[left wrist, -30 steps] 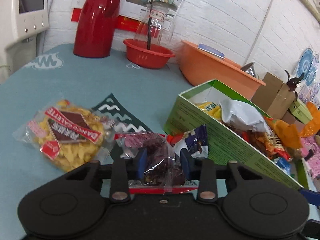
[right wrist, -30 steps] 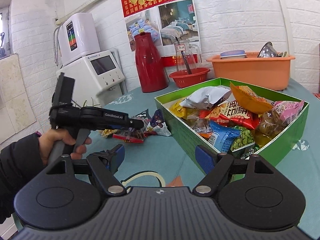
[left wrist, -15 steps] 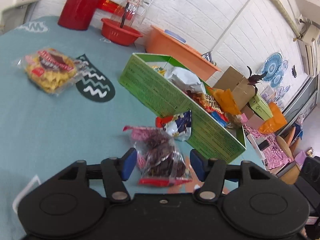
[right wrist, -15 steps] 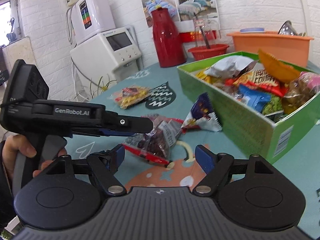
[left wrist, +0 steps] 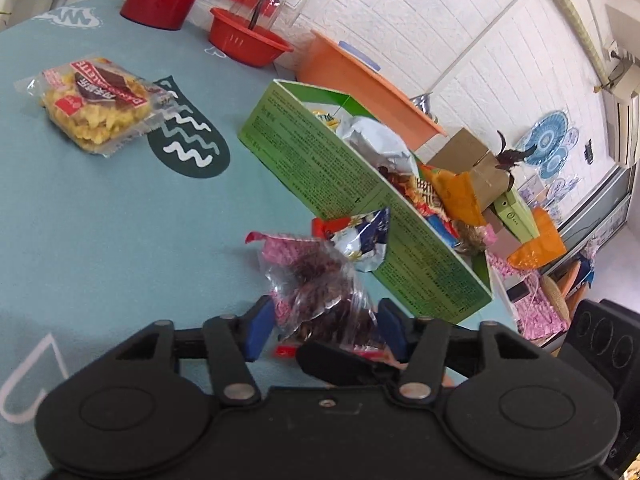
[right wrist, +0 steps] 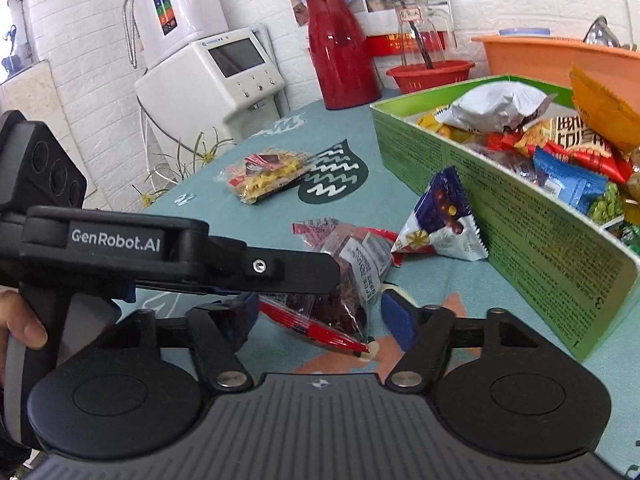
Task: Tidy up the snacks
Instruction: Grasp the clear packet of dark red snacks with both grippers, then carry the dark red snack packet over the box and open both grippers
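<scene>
A clear bag of dark dried fruit (left wrist: 320, 292) lies on the teal tablecloth between the open blue fingers of my left gripper (left wrist: 326, 322); it also shows in the right wrist view (right wrist: 344, 280). My right gripper (right wrist: 316, 320) is open, close behind the same bag, with the left gripper's body across its left side. A blue-and-white snack packet (right wrist: 440, 220) leans against the green box (right wrist: 520, 216), which is full of snacks. A yellow cracker pack (left wrist: 96, 104) lies far left.
A red thermos (right wrist: 340, 44), a red bowl (right wrist: 430, 74) with a glass jar, and an orange basin (right wrist: 560, 56) stand at the back. A white appliance (right wrist: 208, 76) stands beyond the table's left edge. Cardboard boxes (left wrist: 476, 168) sit past the green box.
My left gripper let go of the dried-fruit bag, opened and pulled back; the bag now rests on the table. My right gripper moved in close to the bag.
</scene>
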`<state>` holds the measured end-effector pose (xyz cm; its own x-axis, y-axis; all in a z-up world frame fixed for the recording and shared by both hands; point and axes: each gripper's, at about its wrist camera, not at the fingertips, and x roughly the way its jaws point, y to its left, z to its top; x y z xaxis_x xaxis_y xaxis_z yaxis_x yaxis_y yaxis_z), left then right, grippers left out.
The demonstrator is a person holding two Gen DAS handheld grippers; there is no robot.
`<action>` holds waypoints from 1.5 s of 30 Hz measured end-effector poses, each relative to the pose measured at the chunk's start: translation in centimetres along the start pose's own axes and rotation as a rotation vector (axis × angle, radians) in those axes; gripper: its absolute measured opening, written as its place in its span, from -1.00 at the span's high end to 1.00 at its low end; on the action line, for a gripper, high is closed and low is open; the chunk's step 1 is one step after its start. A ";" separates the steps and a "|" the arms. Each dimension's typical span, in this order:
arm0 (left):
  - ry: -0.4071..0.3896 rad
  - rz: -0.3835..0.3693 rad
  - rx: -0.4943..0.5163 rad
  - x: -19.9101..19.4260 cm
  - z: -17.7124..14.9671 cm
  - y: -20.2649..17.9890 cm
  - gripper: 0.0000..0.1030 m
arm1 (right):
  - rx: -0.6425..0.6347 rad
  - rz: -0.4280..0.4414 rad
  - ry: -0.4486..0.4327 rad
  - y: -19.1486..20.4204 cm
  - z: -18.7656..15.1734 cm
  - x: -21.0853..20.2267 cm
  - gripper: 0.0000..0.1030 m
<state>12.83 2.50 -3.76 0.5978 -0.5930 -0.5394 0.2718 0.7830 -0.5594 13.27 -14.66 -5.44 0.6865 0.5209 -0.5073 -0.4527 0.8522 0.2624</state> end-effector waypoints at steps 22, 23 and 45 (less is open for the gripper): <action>-0.238 -0.143 0.155 -2.4 6.5 -7.1 0.08 | -0.146 -0.107 -0.331 -0.3 7.0 -5.9 -0.02; -0.240 -0.153 0.155 -2.0 7.0 -7.1 0.08 | -0.144 -0.118 -0.341 -0.7 7.3 -5.8 -0.02; -0.177 -0.142 0.129 8.9 13.2 -5.6 -0.78 | 0.001 -0.313 -0.266 -9.2 11.6 0.1 -0.24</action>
<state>26.57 -4.63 2.90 0.6666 -0.6654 -0.3359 0.4494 0.7183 -0.5310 24.09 -21.91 1.58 0.9142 0.2308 -0.3332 -0.1979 0.9716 0.1300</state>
